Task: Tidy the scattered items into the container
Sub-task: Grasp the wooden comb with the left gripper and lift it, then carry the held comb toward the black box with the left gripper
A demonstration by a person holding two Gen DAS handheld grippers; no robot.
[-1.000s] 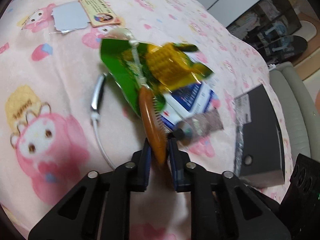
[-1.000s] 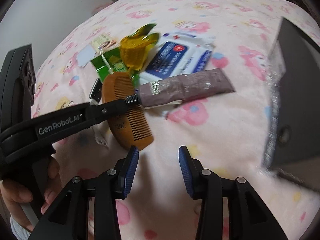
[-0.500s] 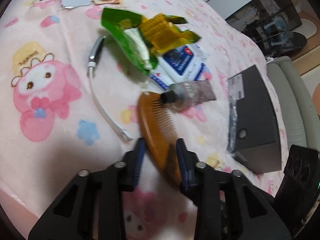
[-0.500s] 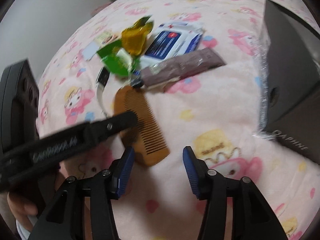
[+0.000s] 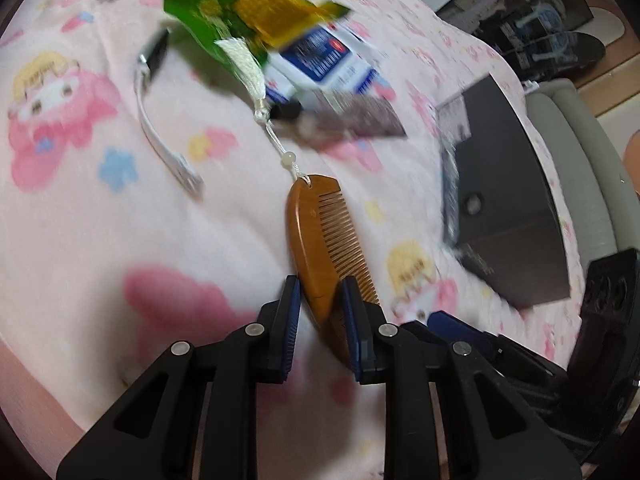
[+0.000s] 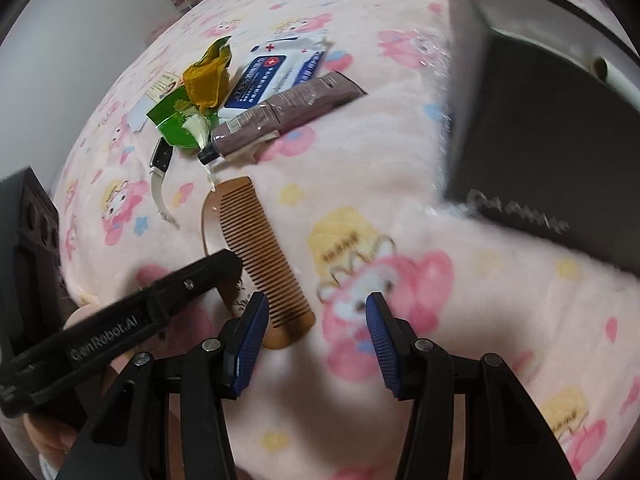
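Observation:
My left gripper (image 5: pixel 318 288) is shut on the near end of a brown wooden comb (image 5: pixel 320 236), which slants between its pads. The comb's white tassel cord (image 5: pixel 280 148) stretches back to the pile. In the right wrist view the comb (image 6: pixel 260 240) lies just left of my right gripper (image 6: pixel 316 308), which is open with only blanket between its fingers. The left gripper's finger (image 6: pixel 208 272) crosses the comb's spine there. The black box (image 5: pixel 508 208) stands to the right, and it fills the upper right of the right wrist view (image 6: pixel 540 120).
A pile lies beyond the comb: a green packet (image 6: pixel 172 120), a yellow corn packet (image 6: pixel 206 80), a wet-wipes pack (image 6: pixel 276 68) and a brown tube (image 6: pixel 288 108). A white-strapped band (image 6: pixel 160 172) lies left on the pink blanket (image 6: pixel 360 200). A person's hand (image 6: pixel 52 436) holds the left gripper.
The left gripper has drawn the comb out of the pile toward the near side, pulling its tassel cord straight. The right jaws have spread wider, and the black box looms closer.

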